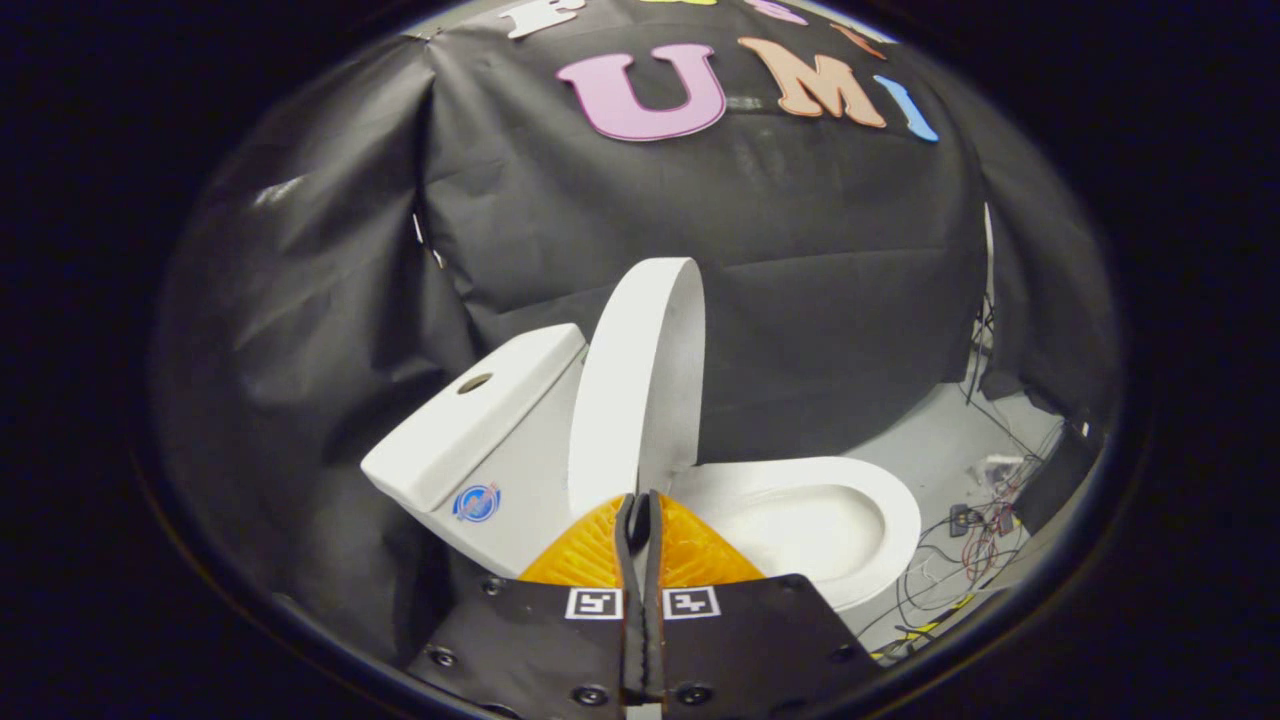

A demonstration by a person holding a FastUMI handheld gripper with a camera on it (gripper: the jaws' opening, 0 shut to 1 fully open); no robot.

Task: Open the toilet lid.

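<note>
A white toilet stands just ahead of my fingers. Its tank [470, 430] is to the left, with a round hole in its top and a blue sticker on its side. The lid [640, 380] stands raised, near upright, leaning toward the tank. The seat and open bowl [810, 520] lie to the right of the lid. My gripper [640, 503] has orange fingers [585, 555] pressed together, their tips just below the lid's lower end. I see nothing held between them.
Black cloth walls close the booth behind and to the left of the toilet. On the grey floor [930, 440] to the right lie tangled cables [975, 530] and small electronics. A dark box [1060, 470] sits by the right wall.
</note>
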